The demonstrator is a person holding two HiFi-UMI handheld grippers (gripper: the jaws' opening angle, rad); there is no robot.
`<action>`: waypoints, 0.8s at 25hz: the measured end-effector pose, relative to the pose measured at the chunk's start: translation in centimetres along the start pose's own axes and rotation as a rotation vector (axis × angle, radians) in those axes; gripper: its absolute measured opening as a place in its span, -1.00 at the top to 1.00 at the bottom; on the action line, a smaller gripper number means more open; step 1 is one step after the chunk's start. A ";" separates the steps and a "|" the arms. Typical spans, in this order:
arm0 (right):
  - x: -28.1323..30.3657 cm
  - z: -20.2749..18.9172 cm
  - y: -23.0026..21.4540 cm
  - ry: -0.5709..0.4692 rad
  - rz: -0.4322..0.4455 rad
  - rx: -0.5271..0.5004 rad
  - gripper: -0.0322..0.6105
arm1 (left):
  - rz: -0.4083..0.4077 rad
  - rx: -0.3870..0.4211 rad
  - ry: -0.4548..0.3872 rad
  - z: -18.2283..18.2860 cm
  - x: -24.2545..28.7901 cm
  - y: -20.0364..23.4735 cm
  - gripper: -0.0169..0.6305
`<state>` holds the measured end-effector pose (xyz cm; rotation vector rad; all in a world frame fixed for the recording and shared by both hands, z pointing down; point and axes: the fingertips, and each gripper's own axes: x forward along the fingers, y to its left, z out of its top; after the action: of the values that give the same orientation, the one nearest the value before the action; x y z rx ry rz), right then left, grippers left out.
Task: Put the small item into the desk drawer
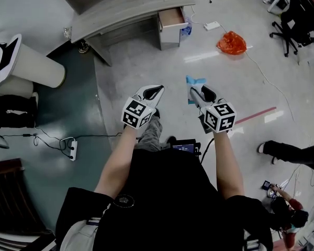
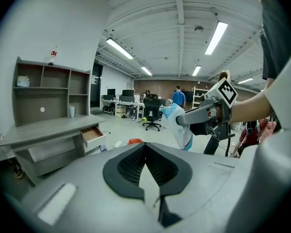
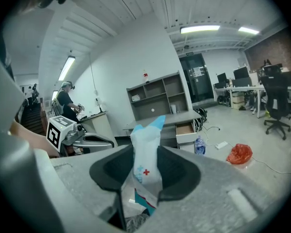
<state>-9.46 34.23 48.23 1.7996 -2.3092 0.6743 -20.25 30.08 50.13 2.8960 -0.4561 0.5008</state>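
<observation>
One limp packet (image 3: 146,159) is pinched by the right gripper (image 1: 196,90); the left gripper (image 1: 156,91) is pressed together. It could be shaken loose before the drawer (image 1: 172,17) is reached.

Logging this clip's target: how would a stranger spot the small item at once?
Start from the grey desk with its open drawer, then come back to the person's right gripper. Its jaws clamp a small white packet, pale blue on top with a red cross; the left gripper holds nothing.
</observation>
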 end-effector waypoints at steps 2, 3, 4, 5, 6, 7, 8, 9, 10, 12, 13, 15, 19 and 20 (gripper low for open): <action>0.2 -0.1 -0.3 0.002 -0.009 0.003 0.41 | -0.008 -0.003 0.001 -0.1 0.4 0.3 0.95; 0.4 -0.1 -0.6 0.003 -0.014 0.005 0.41 | -0.012 -0.003 -0.001 -0.1 0.7 0.6 0.95; 0.6 0.0 -0.9 0.002 -0.020 0.006 0.41 | -0.015 -0.003 -0.003 0.0 1.0 0.8 0.95; 0.9 0.1 -1.2 0.002 -0.026 0.009 0.41 | -0.018 -0.004 -0.005 0.1 1.4 1.2 0.95; 1.1 0.2 -1.5 0.002 -0.031 0.010 0.41 | -0.020 -0.005 -0.007 0.2 1.7 1.5 0.95; 1.3 0.4 -1.8 0.002 -0.035 0.011 0.41 | -0.023 -0.007 -0.010 0.3 2.1 1.8 0.95; 1.6 0.6 -2.2 0.004 -0.039 0.010 0.41 | -0.026 -0.008 -0.012 0.4 2.5 2.2 0.95; 2.0 0.8 -2.5 0.005 -0.043 0.009 0.41 | -0.030 -0.009 -0.012 0.6 2.9 2.7 0.95; 2.5 1.0 -2.7 0.008 -0.046 0.009 0.41 | -0.033 -0.010 -0.012 0.7 3.2 3.1 0.95; 3.5 1.4 -3.3 0.013 -0.053 0.011 0.41 | -0.042 -0.014 -0.009 0.7 4.0 4.2 0.95; 4.0 1.6 -3.6 0.015 -0.057 0.012 0.41 | -0.046 -0.016 -0.007 0.8 4.4 4.8 0.95; 5.0 2.2 -4.2 0.017 -0.064 0.015 0.41 | -0.053 -0.019 -0.005 0.9 5.1 6.0 0.95; 7.0 3.6 -5.2 0.019 -0.080 0.015 0.41 | -0.069 -0.024 -0.006 1.7 6.5 8.4 0.95; 7.5 3.9 -5.5 0.020 -0.084 0.016 0.41 | -0.074 -0.026 -0.006 1.9 6.8 9.0 0.95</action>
<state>-5.73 24.92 48.98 1.8764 -2.2074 0.6961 -16.48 19.43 51.76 2.8781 -0.3518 0.4717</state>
